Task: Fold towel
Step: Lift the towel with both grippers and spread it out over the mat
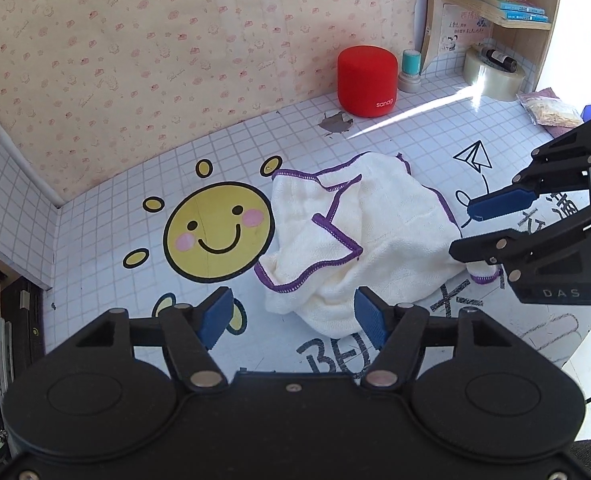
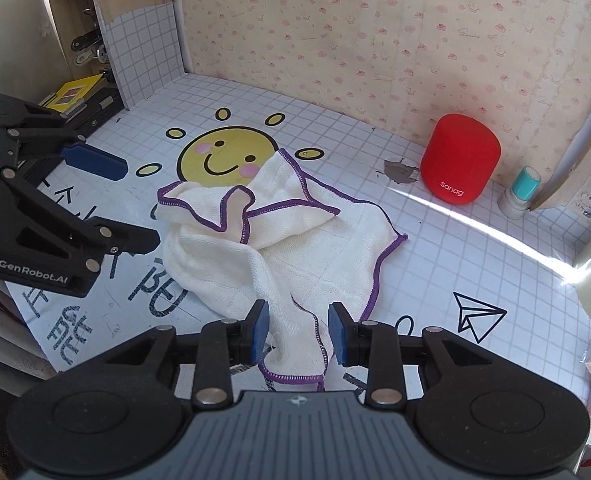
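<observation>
Right beside the sun-face sticker (image 1: 218, 232) on the counter (image 1: 375, 136), your towel (image 1: 359, 236) sits crumpled. You'll want to pinch purple-hemmed corners, not bunched middle, then spread it flat. Right hand-held gripper (image 2: 298, 330) straddles a corner with jaws apart, not pinching yet; left hand-held gripper (image 1: 291, 318) hangs wide just short of the towel's near edge.

Home desk nook: wallpaper (image 1: 155, 60), bookshelf (image 1: 495, 8), speaker (image 1: 367, 80), tape roll (image 1: 493, 72).
</observation>
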